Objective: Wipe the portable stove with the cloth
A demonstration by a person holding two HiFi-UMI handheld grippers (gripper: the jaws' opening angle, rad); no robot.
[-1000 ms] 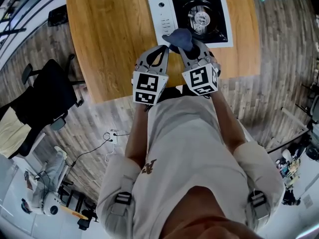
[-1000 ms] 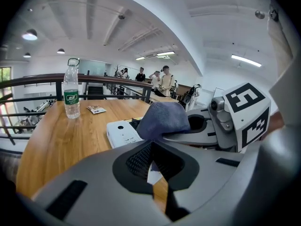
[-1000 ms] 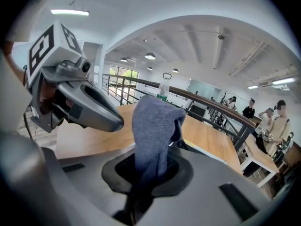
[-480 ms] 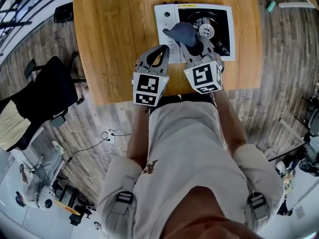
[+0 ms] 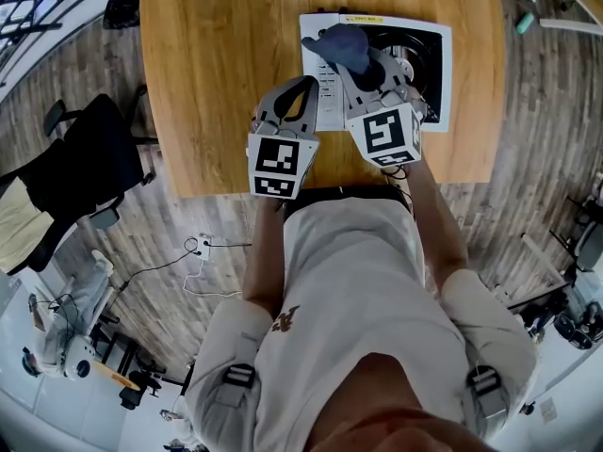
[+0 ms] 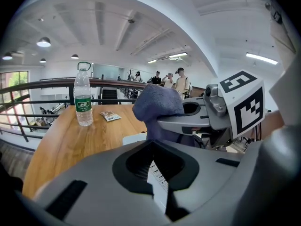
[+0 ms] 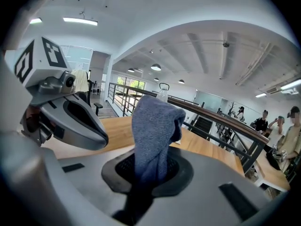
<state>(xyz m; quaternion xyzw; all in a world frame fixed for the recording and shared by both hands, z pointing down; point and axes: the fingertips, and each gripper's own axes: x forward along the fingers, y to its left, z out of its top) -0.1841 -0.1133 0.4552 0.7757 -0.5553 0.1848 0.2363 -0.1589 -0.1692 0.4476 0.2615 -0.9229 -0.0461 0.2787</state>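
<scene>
We log the right hand-held gripper point(image 5: 362, 68) clamped on the blue cloth point(image 5: 341, 47), held over the portable stove point(image 5: 441, 64) at 12 o'clock on the tabletop point(image 5: 217, 73), while the left hand-held gripper point(image 5: 304, 87), jaws together and empty, sits at its 9 o'clock; by our judgement the wiping is barely started.

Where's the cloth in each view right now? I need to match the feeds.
Head view: cloth at top centre, over the stove's left side.
Left gripper view: cloth at centre, sticking up.
Right gripper view: cloth at centre, pinched in the right claw.
Shared landmark: the table.
</scene>
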